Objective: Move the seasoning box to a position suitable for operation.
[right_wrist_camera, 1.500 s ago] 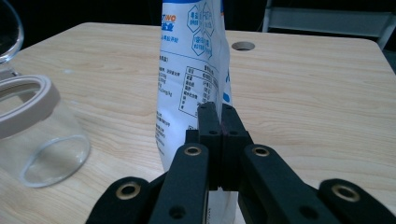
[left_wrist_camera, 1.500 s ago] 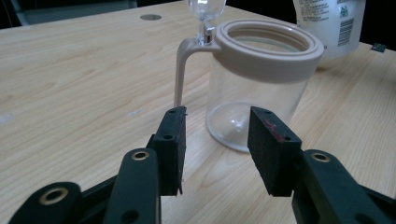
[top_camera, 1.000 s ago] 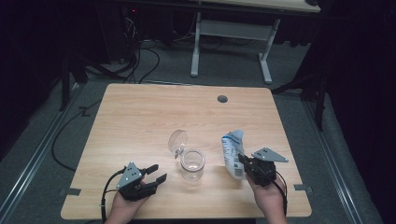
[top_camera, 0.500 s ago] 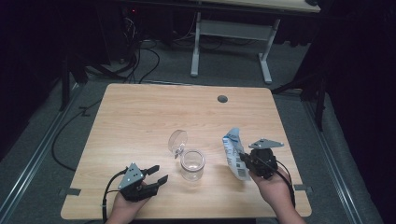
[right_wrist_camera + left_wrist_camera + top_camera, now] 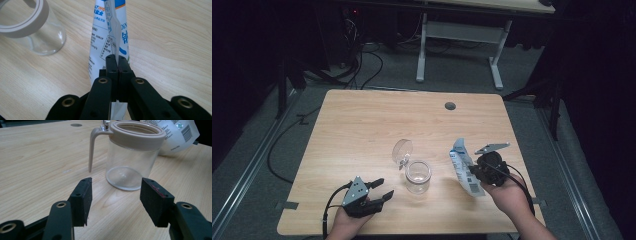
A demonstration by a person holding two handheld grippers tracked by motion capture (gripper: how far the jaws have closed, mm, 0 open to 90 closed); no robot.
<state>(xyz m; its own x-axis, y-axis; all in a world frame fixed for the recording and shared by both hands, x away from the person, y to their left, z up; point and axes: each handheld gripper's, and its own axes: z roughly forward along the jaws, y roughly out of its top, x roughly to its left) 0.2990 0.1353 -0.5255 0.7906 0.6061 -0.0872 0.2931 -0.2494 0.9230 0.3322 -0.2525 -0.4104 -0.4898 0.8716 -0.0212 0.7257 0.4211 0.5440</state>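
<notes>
Nearest the person, the left claw (image 5: 379, 190) rests low on the wooden surface (image 5: 362, 125), its jaws spread wide with nothing between them, aimed at the glass jar (image 5: 418, 176). In the left gripper view that claw (image 5: 113, 200) frames the jar (image 5: 132, 160) just ahead, apart from it. Over on the right, the right claw (image 5: 473, 174) is clamped tight on the white and blue pouch (image 5: 464, 167), and the right gripper view shows it plainly: the claw (image 5: 117, 60) pinches a fold of the pouch (image 5: 110, 37), which stands up off the surface. The jar sits upright between the two claws, just beside the pouch, open, with its clear hinged lid (image 5: 402, 150) flipped back on the far side. Farther off, a small round grommet hole (image 5: 450, 106) marks the surface near its far edge.
</notes>
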